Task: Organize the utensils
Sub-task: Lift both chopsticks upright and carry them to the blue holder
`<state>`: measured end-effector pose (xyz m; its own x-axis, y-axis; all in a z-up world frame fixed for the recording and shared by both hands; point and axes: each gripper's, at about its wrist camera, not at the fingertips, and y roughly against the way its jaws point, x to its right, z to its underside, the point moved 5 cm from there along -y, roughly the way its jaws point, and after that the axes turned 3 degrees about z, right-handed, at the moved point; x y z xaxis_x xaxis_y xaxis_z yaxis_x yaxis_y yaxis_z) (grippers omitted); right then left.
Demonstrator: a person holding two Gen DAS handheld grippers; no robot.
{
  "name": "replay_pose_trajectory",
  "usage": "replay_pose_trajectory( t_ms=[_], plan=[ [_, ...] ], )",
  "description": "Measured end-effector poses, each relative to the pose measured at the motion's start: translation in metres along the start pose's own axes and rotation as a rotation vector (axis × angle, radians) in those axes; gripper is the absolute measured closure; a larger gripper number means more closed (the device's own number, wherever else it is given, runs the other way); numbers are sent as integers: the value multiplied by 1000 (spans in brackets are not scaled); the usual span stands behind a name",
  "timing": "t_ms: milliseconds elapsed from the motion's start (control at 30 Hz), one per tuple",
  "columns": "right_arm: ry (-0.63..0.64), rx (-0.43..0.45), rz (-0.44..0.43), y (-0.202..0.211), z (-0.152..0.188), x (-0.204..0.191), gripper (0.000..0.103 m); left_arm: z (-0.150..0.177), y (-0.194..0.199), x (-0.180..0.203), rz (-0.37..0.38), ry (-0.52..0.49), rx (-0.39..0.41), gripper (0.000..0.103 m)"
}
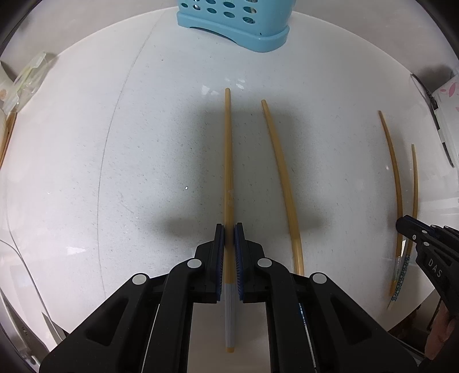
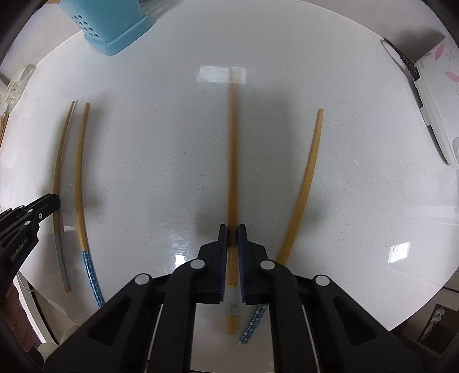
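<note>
- The left claw (image 1: 229, 229) is clamped on a grey-handled chopstick (image 1: 228, 160), its pads pressing on the wooden shaft just ahead of the grey ribbed grip.
- That chopstick runs lengthwise away from the claw, thin tip toward the blue basket (image 1: 235, 25) at the far edge of the white table (image 1: 86, 160).
- Just to its right on the table lies a second chopstick (image 1: 282, 183), roughly parallel, tip also toward the basket.
- The right claw (image 2: 233, 229) is closed on another chopstick (image 2: 233, 160), gripped on the wood ahead of its pale patterned handle; this one too points straight ahead across the table, though it looks blurred.
- Beside it to the right lies a blue-dotted chopstick (image 2: 304, 183), handle end near the claw, tip away.
- All four lie roughly parallel, in two pairs well apart.
- Only the right wrist view shows the blue dotted handle of the stick lying beside the left claw's one; in the left view the claw's body hides that end.
- Only the left wrist view shows a clear plastic packet (image 1: 25, 83) at the table's left edge sharply, and the basket's perforated wall close up.
- A white box with pink petals (image 2: 436, 74) sits at the right edge in both views.
</note>
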<state>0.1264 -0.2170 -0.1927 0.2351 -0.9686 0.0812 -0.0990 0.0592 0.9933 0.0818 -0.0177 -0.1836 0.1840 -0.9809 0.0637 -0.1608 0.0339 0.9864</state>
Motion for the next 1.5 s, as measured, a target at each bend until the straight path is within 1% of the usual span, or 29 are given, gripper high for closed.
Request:
replay_pose_trajectory(
  t_ms=[233,300,367,633,733,767,867,933,967,1033,1500],
  plan=[
    [-23,34,-15,8,-4,3,97,-3,16,-13,18,5,52,97],
    [-28,54,-20,13,-5,2,97,-5,20,-16,23,7,65,97],
    [-27,76,-28,18,-6,1,97,0,26,-18,30,7,82,97],
    [-42,201,-59,50,-8,-2,97,-4,56,-23,73,-6,190,97],
    [-52,255,-68,63,-9,4,97,-5,61,-8,98,-6,237,97],
    [-55,266,-70,65,-5,2,97,-8,67,-6,97,-10,250,97],
    [-62,312,-79,78,-8,3,97,-12,82,-5,107,-21,291,97],
    [-64,341,-83,86,-12,6,97,-16,91,-5,115,-8,292,97],
    [-63,348,-84,88,-18,9,97,-20,93,-5,115,-8,306,97],
    [-63,367,-85,96,-19,9,97,-29,94,-5,115,-7,323,97],
    [-58,489,-91,137,-50,11,97,-67,147,-4,116,-13,446,97]
  ],
)
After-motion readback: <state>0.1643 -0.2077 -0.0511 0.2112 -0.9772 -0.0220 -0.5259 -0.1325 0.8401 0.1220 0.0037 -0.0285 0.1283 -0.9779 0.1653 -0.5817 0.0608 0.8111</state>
